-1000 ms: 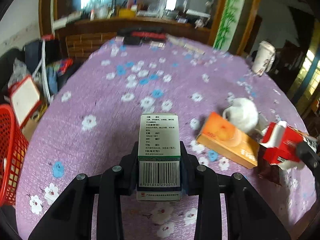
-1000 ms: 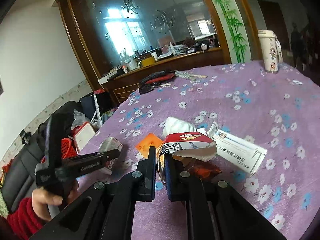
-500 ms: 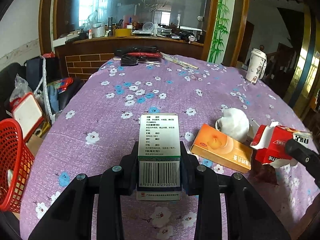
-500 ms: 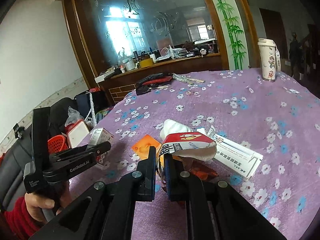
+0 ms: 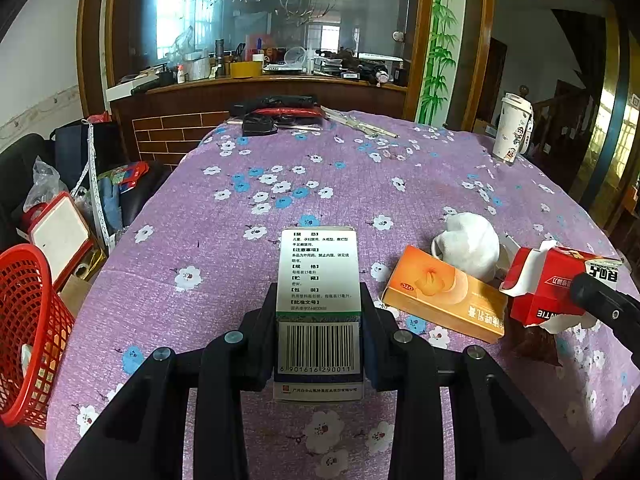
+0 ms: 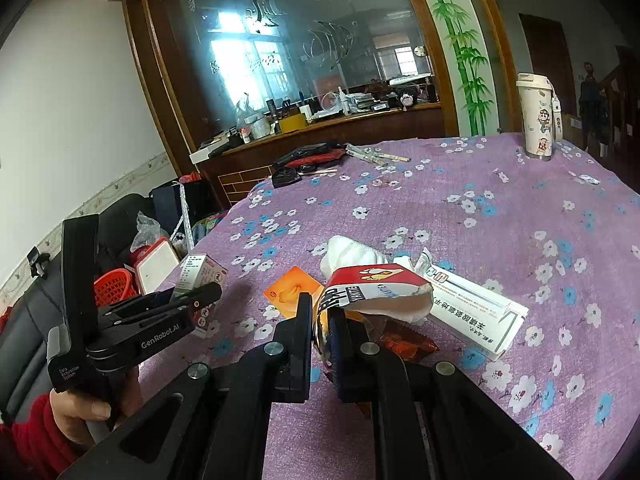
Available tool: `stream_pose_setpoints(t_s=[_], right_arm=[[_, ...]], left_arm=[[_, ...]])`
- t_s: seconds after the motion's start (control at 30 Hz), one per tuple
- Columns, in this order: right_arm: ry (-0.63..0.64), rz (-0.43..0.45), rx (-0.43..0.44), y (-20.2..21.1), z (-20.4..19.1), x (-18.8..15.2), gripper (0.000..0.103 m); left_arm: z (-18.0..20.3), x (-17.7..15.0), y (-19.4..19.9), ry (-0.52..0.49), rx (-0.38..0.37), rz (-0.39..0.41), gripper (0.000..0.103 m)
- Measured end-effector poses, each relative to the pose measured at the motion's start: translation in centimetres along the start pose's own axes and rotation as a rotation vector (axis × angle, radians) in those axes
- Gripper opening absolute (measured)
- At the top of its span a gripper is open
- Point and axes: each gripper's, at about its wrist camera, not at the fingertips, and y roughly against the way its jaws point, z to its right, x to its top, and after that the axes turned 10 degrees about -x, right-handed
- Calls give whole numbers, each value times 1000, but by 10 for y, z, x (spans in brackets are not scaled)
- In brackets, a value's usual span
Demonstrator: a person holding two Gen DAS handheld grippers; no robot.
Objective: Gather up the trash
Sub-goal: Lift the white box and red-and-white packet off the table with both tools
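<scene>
Our left claw (image 5: 319, 320) is clamped on a white-and-green cardboard medicine box (image 5: 319, 276) (barcode facing the camera), held above the purple flowered bench (image 5: 224, 264). Our right claw (image 6: 322, 322) pinches the torn red-and-white paper carton (image 6: 376, 286) beside a flat orange box (image 5: 444, 294) and a crumpled white tissue (image 5: 470, 244). A red mesh basket (image 5: 28, 336) stands off the bench's left edge.

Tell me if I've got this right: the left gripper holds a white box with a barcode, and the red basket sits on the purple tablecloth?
Not quite. The left gripper does hold the white box, but the red basket stands off the tablecloth, below the table's left edge, as the left wrist view shows.
</scene>
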Motion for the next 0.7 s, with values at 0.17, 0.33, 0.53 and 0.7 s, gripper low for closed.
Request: stream_pose_setpoints(t_s=[0.17,0.33,0.53,0.7], right_arm=[[-2,-4,-2,-1,0,-1,9],[-7,-6,-4,-1,1,-2,9],[-9,-7,-7,-1,3,-1,9],[-9,-7,-6,-1,3,-1,9]], left_arm=[[1,0,1,-9,4,4,33],[2,0,2,-13,8,6,33],[3,0,3,-15,10,10,33],[3,0,3,-16,11,10,33]])
